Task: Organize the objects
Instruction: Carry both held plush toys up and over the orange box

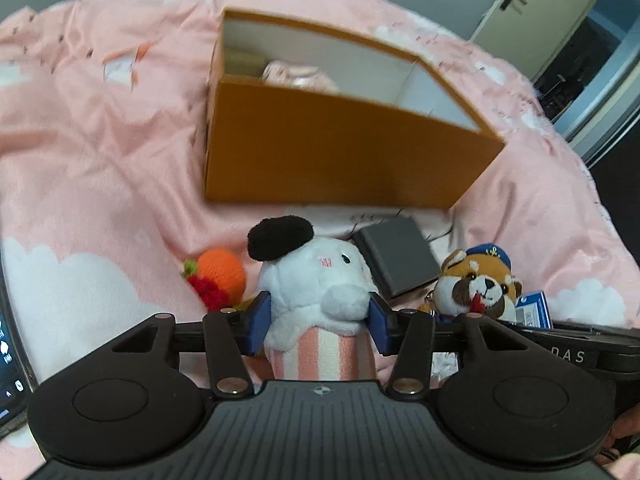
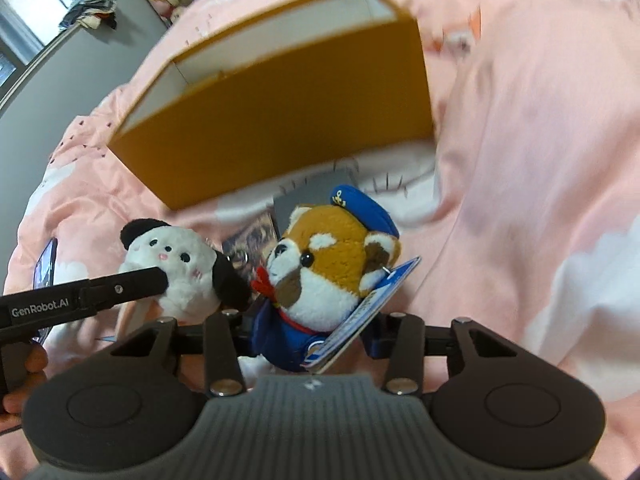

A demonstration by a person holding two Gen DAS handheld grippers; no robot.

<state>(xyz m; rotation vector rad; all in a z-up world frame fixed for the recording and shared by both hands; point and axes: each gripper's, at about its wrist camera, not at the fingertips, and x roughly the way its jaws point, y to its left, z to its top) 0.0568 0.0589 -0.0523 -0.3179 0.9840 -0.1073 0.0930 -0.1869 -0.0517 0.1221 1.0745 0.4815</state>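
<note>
Here the only clear writing is "GenRobot.AI" on the left claw's black finger, seen from the right wrist view, and "DAS" on the right claw's body at the edge of the left wrist view; the card's print is too blurred to read.

The left claw (image 1: 319, 320) is clamped on the white plush dog (image 1: 316, 276), its blue pads pressing both sides just under the head. The right claw (image 2: 310, 330) is closed on the red panda plush (image 2: 320, 264) in its blue sailor cap, with a blue-and-white card (image 2: 360, 316) caught at its right pad.

Just left of the left claw lies an orange crochet fruit (image 1: 222, 274). Ahead, between the two plushes, lies a grey box (image 1: 398, 262). Beyond both claws the open orange box (image 1: 336, 148) stands on the pink bed cover (image 1: 100, 140), something pink inside.
</note>
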